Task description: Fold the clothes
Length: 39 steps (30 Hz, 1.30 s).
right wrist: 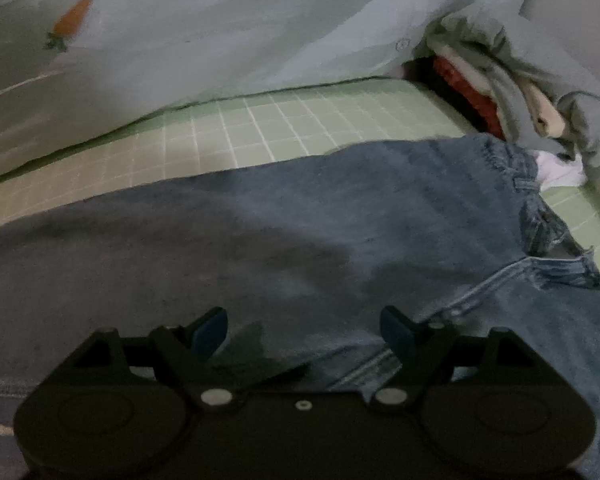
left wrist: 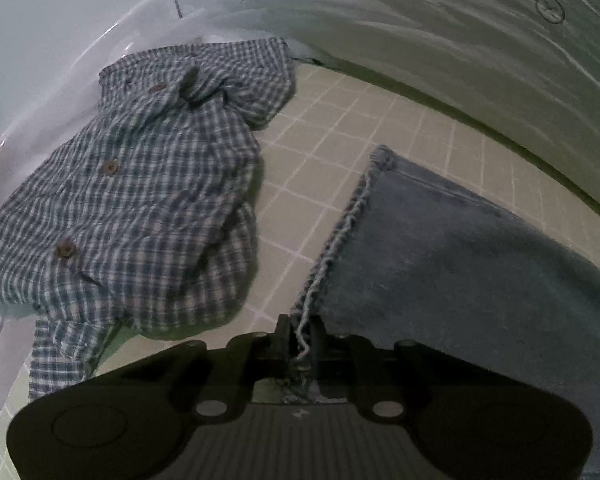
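Note:
A pair of blue jeans lies on a green grid mat. My left gripper is shut on the frayed hem of a jeans leg at the leg's near corner. In the right wrist view the jeans spread across the mat, with the waistband and belt loops at the right. My right gripper is open, its blue-tipped fingers just above the denim near the seam, holding nothing.
A blue and white checked shirt with brown buttons lies crumpled left of the jeans leg. Pale bedding borders the mat at the back. A pile of folded clothes sits at the mat's far right corner.

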Motion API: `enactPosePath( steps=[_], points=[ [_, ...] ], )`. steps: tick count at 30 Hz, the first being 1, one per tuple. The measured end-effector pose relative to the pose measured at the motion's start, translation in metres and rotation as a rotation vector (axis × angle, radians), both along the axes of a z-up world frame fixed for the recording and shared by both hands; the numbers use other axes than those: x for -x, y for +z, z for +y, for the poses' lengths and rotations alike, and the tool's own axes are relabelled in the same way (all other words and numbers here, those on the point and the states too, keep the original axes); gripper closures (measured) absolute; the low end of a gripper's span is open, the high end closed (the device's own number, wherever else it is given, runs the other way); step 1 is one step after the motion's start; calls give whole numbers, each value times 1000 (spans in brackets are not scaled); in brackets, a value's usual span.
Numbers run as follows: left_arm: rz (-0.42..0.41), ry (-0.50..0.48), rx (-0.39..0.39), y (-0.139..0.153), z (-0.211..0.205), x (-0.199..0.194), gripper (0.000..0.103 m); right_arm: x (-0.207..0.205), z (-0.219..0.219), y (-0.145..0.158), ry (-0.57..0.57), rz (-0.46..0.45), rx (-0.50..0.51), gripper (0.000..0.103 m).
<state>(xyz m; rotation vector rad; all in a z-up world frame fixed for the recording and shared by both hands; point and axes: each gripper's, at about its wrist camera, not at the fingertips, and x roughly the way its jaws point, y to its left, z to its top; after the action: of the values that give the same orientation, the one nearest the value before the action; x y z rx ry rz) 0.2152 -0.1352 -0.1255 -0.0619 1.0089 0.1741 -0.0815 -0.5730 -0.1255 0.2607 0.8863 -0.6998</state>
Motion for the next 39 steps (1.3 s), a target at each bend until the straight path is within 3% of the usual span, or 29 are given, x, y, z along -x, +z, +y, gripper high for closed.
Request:
enactPosePath(
  steps=[6,8,10,12,13,17,25,33,39],
  points=[
    [-25,6,-1,14,-1,15,84,42,4,9,-26,-51,-29,17],
    [-51,-22,11,27,-5,28,73,61,4,13,-33,-84,-32,9],
    [-80,-68,25,39,-13,43,42,81,4,15,-42,-117,-29,0],
    [-100,-113,28,46,-25,61,21,101,0,15,-59,-143,-38,0],
    [-108,-135,27,48,-34,73,17,111,-3,13,-73,-149,-50,0],
    [-79,-194,51,45,-67,115,15,146,-20,8,-117,-167,-87,0],
    [46,-158,176,24,-110,202,15,217,-80,12,-250,-221,-144,0],
    [109,-35,301,6,-116,260,15,289,-134,-9,-476,-243,-261,0],
    [126,65,400,-2,-119,292,15,300,-156,-25,-456,-305,-375,0]
  ],
)
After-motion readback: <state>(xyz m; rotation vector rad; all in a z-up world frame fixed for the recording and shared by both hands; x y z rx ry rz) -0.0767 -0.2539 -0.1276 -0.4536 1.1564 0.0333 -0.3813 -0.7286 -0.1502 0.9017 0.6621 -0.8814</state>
